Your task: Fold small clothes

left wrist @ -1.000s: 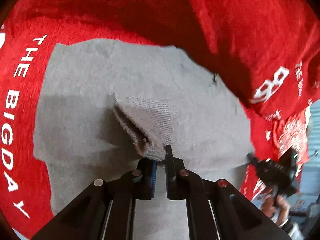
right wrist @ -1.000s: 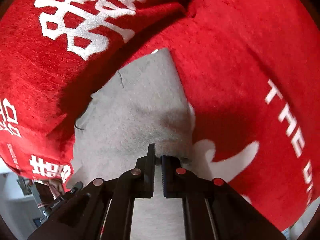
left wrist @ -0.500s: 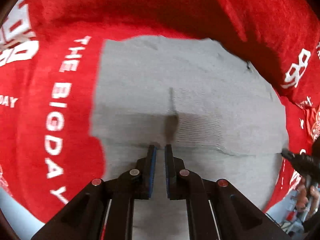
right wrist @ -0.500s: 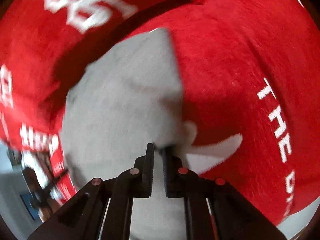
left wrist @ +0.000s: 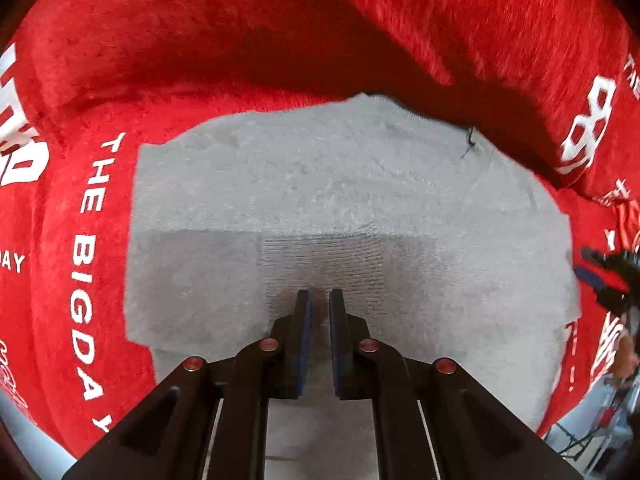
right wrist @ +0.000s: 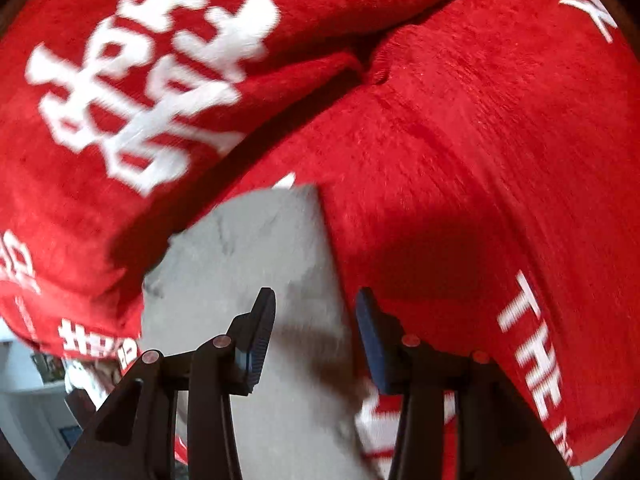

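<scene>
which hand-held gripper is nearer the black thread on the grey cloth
Left. The left hand-held gripper is over the cloth's middle; the right hand-held gripper sits off its far edge.

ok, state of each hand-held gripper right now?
Left hand-held gripper: closed, holding nothing, above the grey cloth.
Right hand-held gripper: opening, nothing gripped.

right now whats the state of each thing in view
grey garment: spread flat, near edge folded over
red blanket: rumpled, under the garment
left gripper: jaws shut, nothing visibly pinched
right gripper: jaws opening, over the garment's edge, not gripping it
</scene>
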A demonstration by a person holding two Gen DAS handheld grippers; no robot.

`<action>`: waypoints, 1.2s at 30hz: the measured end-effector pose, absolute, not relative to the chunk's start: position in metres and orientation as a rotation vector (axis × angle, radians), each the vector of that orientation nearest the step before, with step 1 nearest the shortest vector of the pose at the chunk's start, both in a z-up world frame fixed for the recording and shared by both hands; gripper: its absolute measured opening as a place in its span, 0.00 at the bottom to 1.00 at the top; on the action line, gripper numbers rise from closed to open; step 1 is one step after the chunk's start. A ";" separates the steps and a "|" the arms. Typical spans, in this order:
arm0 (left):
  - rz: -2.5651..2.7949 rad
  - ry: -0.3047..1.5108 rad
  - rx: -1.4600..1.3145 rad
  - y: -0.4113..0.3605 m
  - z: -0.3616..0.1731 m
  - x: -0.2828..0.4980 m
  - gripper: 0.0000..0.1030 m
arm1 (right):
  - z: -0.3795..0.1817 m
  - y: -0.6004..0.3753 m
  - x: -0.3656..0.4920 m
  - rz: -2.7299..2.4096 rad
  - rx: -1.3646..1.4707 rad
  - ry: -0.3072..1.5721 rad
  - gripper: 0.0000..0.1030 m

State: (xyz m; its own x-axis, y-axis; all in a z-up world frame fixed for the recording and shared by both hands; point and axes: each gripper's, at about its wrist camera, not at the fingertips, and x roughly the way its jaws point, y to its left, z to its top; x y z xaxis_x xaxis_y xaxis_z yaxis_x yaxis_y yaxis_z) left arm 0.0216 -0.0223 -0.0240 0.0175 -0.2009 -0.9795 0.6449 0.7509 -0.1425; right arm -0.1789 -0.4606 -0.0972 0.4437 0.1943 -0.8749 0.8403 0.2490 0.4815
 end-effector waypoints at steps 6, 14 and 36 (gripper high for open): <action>-0.646 1.443 0.395 -0.019 -0.037 0.024 0.09 | -0.112 -0.464 -0.150 -0.497 1.261 1.112 0.08; -0.646 1.442 0.423 -0.022 -0.039 0.023 0.09 | -0.097 -0.457 -0.127 -0.536 0.872 1.290 0.07; -0.596 1.437 0.481 -0.026 -0.041 0.009 0.09 | -0.081 -0.375 -0.163 -0.457 0.907 1.381 0.07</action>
State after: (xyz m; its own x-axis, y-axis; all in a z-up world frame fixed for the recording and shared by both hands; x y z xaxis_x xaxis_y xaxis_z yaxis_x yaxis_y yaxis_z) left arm 0.0091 -0.0258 -0.0412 0.0353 -0.0894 -0.9954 0.6411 0.7661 -0.0460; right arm -0.1633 -0.3748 -0.0812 0.1772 0.2229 -0.9586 0.7509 0.5990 0.2781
